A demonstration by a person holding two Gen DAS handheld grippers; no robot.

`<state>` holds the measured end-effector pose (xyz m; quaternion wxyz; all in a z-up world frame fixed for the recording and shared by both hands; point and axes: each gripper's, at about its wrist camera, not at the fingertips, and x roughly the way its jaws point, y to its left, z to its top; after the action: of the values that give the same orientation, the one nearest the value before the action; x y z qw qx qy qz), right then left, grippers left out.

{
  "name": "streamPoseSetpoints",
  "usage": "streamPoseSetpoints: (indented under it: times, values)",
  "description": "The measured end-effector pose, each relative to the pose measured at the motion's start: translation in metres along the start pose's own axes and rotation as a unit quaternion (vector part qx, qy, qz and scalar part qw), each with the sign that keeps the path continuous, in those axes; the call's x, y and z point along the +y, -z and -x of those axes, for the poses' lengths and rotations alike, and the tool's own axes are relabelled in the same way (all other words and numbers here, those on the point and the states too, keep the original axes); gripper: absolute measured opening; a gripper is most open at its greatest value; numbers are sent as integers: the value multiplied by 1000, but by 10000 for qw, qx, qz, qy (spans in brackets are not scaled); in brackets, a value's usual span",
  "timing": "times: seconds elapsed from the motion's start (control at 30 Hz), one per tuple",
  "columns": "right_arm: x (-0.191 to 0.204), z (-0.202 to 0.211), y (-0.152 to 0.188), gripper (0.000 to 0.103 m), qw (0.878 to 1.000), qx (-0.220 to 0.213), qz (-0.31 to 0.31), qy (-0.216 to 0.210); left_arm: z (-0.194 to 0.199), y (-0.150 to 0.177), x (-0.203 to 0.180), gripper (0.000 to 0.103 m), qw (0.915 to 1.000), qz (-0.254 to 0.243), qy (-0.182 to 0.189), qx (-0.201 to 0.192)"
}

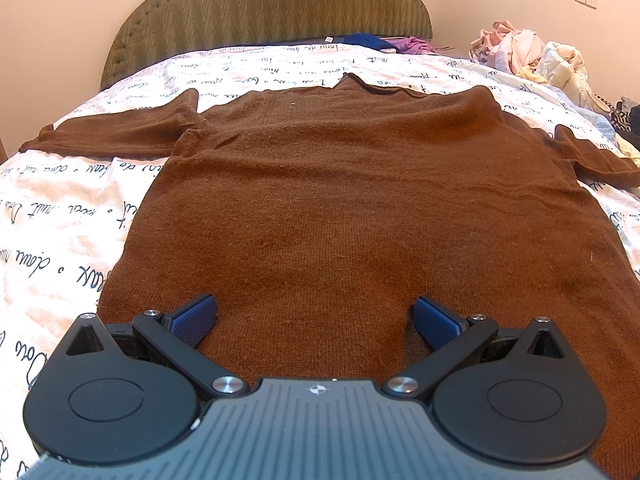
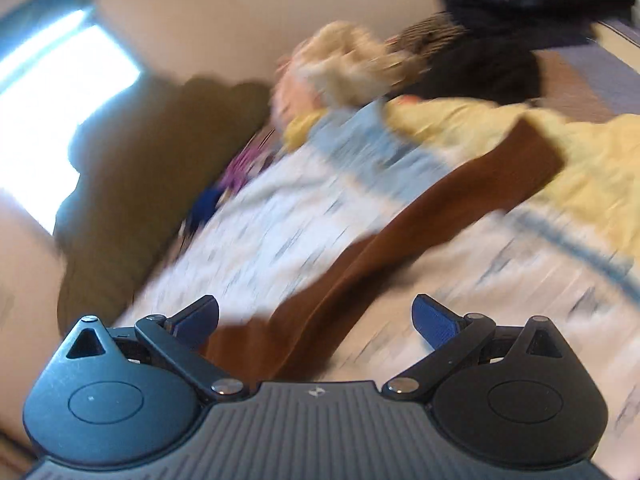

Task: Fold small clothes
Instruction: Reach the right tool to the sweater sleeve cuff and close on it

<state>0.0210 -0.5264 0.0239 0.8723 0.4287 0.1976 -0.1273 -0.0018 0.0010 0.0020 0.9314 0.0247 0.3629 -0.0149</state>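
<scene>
A brown knit sweater (image 1: 352,208) lies flat on the bed, hem towards me, neck at the far end, both sleeves spread sideways. My left gripper (image 1: 316,316) is open and empty, low over the hem near the middle. In the blurred, tilted right wrist view, the sweater's right sleeve (image 2: 400,236) runs from the lower middle up to the right. My right gripper (image 2: 316,316) is open and empty, just above the sleeve where it meets the body.
The bed cover (image 1: 60,232) is white with dark script. A green padded headboard (image 1: 272,4) stands at the far end. A pile of pale clothes (image 1: 528,52) lies at the far right, with yellow cloth (image 2: 592,176) beyond the sleeve end.
</scene>
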Motion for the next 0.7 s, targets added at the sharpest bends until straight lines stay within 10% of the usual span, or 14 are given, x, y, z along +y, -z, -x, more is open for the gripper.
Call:
streamPoseSetpoints:
  times: [0.1,0.3,0.7]
  values:
    - [-48,-3,-33,101,9950,-494,-852,152,-1,0,0,103,10000,11,12,0]
    - [-98,-25,-45,61,9845,-335,-1672,411,-1,-1,-1,103,10000,10,12,2]
    - [-105,-24,-39,62,9822,-433,-1760,495,-1,-1,-1,103,10000,11,16,0]
